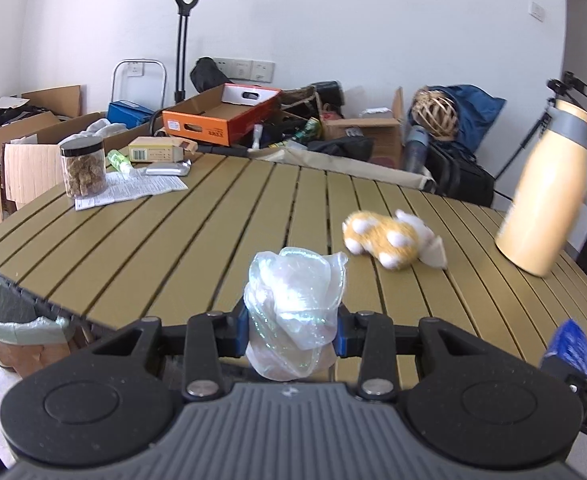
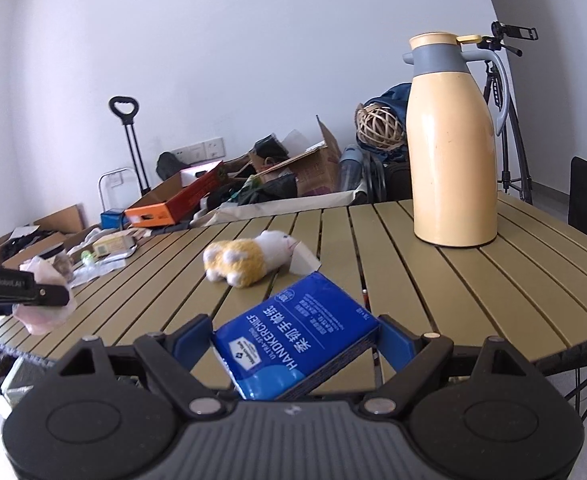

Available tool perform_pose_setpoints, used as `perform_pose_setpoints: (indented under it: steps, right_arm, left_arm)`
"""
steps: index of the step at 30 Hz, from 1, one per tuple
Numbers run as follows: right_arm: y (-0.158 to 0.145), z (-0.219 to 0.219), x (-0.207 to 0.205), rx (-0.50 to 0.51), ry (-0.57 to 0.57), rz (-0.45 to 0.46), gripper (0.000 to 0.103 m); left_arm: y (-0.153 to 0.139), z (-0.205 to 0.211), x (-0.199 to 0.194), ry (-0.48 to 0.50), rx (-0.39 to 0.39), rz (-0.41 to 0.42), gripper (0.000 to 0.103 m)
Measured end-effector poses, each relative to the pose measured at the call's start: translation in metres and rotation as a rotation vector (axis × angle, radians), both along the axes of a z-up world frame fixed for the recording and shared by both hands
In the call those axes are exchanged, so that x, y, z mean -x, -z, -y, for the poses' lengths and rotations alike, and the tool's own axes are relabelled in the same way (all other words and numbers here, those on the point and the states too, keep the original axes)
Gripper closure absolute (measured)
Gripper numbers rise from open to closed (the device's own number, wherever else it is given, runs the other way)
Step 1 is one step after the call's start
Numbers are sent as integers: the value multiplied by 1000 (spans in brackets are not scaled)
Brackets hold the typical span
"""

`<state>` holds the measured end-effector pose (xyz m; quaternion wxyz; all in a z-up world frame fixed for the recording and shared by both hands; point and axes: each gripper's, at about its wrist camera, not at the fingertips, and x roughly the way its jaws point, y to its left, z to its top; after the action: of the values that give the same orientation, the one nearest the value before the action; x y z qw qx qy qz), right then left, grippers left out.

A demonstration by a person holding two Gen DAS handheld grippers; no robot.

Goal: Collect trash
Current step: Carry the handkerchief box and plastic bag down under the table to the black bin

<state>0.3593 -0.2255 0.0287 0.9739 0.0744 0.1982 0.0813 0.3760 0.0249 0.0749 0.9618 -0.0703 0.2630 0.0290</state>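
Plastic bag point(image 1: 293, 312): crumpled, clamped between the pads of your left gripper point(image 1: 293, 330), above the slatted table point(image 1: 173, 248).
Tissue pack point(image 2: 293, 340): blue, clamped in your right gripper point(image 2: 295, 342).
Plush toy point(image 1: 389, 242): lying on the table.

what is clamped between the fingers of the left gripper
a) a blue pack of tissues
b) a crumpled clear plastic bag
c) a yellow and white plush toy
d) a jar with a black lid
b: in the left wrist view the crumpled clear plastic bag sits squeezed in the left gripper, while the blue tissue pack is in the right gripper and the plush toy lies on the table.
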Motion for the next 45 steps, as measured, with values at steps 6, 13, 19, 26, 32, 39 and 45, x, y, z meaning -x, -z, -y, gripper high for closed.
perform_pose_setpoints:
  steps: [6, 13, 19, 26, 32, 39, 45]
  right_arm:
    - [17, -5, 40, 17, -36, -29, 15]
    - [52, -13, 70, 24, -78, -142, 15]
    - [75, -18, 86, 47, -102, -232, 15]
    - [99, -20, 98, 68, -108, -346, 15]
    - [123, -22, 103, 89, -104, -450, 16]
    - [146, -26, 107, 118, -106, -533, 16]
    - [162, -32, 100, 125, -109, -605, 16]
  left_arm:
    - [15, 8, 45, 51, -10, -5, 65]
    - [38, 16, 84, 84, -17, -25, 65]
    - [69, 17, 104, 102, -20, -92, 65]
    - [117, 10, 115, 86, -23, -213, 65]
    - [150, 3, 121, 77, -20, -287, 65]
    - [177, 1, 119, 79, -27, -350, 65]
    - [194, -5, 115, 63, -32, -390, 65]
